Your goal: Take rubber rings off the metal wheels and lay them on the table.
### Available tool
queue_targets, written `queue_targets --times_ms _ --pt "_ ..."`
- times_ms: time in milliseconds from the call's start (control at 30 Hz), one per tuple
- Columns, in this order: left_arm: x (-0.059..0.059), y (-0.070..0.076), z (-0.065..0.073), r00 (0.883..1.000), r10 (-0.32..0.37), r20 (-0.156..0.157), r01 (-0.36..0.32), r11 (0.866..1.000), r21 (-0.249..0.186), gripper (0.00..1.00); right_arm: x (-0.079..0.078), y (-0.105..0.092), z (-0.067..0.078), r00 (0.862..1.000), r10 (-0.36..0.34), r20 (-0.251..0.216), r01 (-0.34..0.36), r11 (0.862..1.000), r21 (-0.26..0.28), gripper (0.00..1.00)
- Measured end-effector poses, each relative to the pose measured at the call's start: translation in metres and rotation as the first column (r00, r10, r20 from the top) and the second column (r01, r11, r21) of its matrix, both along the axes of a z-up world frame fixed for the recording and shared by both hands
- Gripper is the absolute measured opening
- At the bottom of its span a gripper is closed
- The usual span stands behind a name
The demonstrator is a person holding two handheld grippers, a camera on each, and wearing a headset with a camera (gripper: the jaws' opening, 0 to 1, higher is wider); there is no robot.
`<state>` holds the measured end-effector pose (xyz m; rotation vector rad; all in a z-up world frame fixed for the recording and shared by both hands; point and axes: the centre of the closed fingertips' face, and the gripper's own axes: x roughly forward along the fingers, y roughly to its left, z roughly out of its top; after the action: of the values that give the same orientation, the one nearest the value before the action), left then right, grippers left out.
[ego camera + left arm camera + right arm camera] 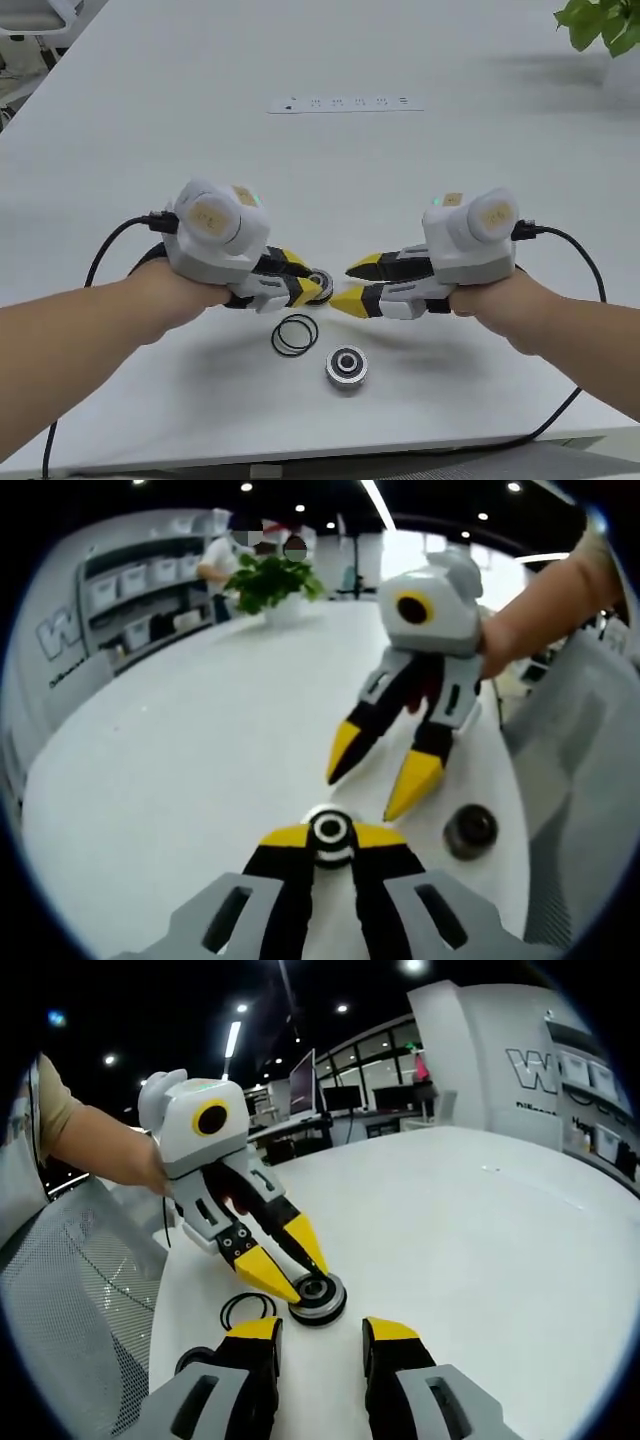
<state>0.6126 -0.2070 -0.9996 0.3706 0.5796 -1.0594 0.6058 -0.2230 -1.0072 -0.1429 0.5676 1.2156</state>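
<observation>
My left claw [330, 840] pinches a round silver metal wheel [330, 827], my right claw [320, 1332] spread just beside it, with 2 thin black rubber rings [295, 335] and 1 second metal wheel [347, 366] lying near on the white table [330, 180].

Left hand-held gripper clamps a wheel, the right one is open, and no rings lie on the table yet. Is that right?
No. The head view shows rings lying on the table. The rest holds: the left hand-held gripper clamps a wheel, and the right hand-held gripper is open.
</observation>
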Motion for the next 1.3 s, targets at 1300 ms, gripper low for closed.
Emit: queue_targets --times_ms 1300 --pt "0.002 -0.003 0.000 0.999 0.029 0.025 -0.030 0.999 0.014 0.13 0.000 0.016 -0.006 0.994 0.050 0.094 -0.044 0.997 -0.069 0.21"
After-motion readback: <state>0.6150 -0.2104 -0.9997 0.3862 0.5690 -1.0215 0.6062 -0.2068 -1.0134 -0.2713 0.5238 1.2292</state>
